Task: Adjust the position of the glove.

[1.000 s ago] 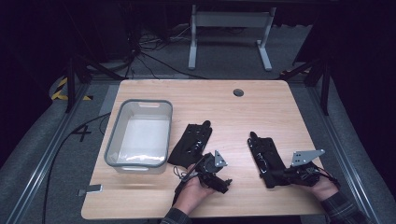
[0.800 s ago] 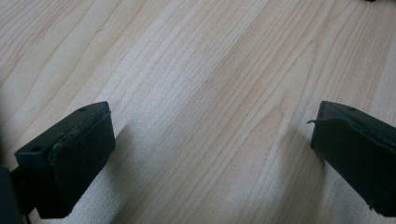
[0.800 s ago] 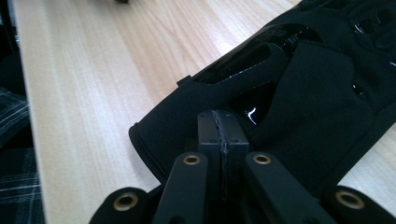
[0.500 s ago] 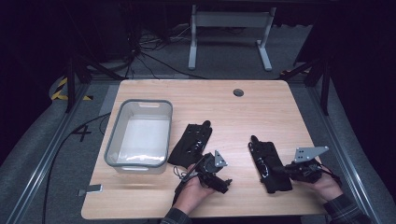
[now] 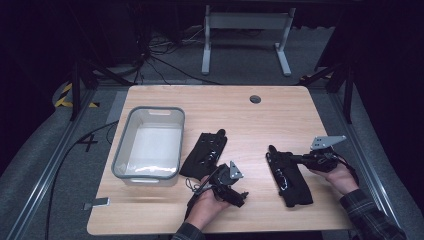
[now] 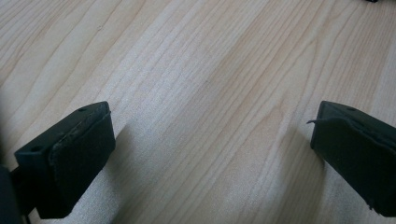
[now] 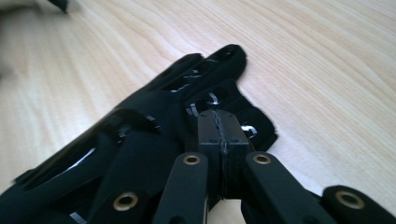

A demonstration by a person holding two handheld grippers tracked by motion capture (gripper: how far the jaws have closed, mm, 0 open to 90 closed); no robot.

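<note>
Dark room around a pale wooden table bearing a grey bin.

Dim room, grey floor, wooden table.

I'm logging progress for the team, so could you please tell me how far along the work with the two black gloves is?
Early stage. Nothing lies in the clear bin yet. In hand: the right gripper, jaws shut, is at the right glove; whether it pinches fabric is unclear. The left gripper is open over bare table. The left glove lies untouched beside the bin.
</note>
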